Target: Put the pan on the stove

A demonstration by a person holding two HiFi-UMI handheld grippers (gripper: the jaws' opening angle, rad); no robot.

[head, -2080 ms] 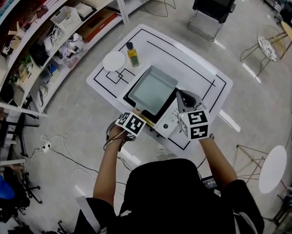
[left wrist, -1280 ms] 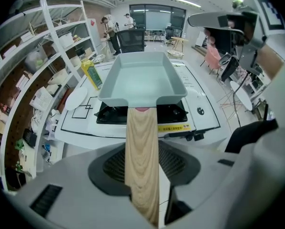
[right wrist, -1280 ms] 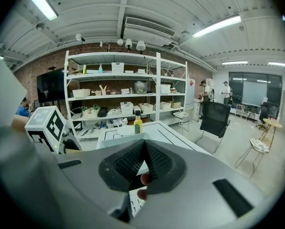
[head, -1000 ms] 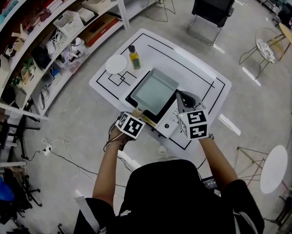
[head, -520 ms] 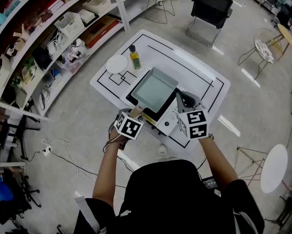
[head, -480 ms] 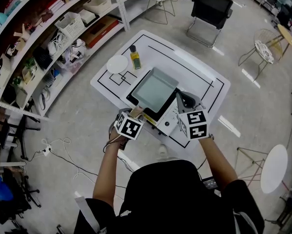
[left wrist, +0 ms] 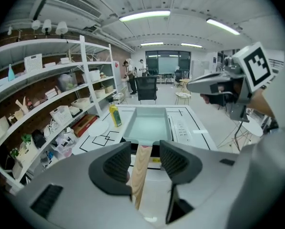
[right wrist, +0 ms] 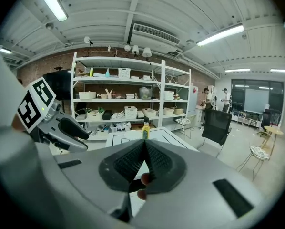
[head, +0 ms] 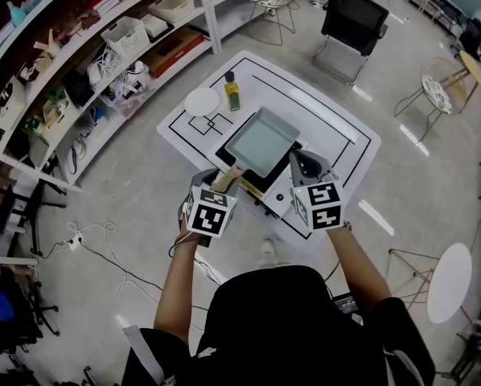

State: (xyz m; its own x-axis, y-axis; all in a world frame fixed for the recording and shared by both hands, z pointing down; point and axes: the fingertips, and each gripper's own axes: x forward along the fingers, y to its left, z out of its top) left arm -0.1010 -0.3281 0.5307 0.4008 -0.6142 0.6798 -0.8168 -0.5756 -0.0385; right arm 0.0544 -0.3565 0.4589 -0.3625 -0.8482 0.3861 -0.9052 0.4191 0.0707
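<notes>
Seen from above, a square grey pan (head: 262,141) sits on the black stove (head: 282,193) at the middle of a white table (head: 337,135), with its wooden handle (left wrist: 138,180) pointing toward 7 o'clock. The left gripper (left wrist: 146,156) is released: its jaws have just been opening and stand wide apart on either side of the handle without pressing it. The right gripper (right wrist: 145,146), at the pan's 5 o'clock, is clenched with its jaws together on nothing, while a yellow bottle (head: 233,90) and a white plate (head: 201,101) stand at the pan's 11 and 10 o'clock.
</notes>
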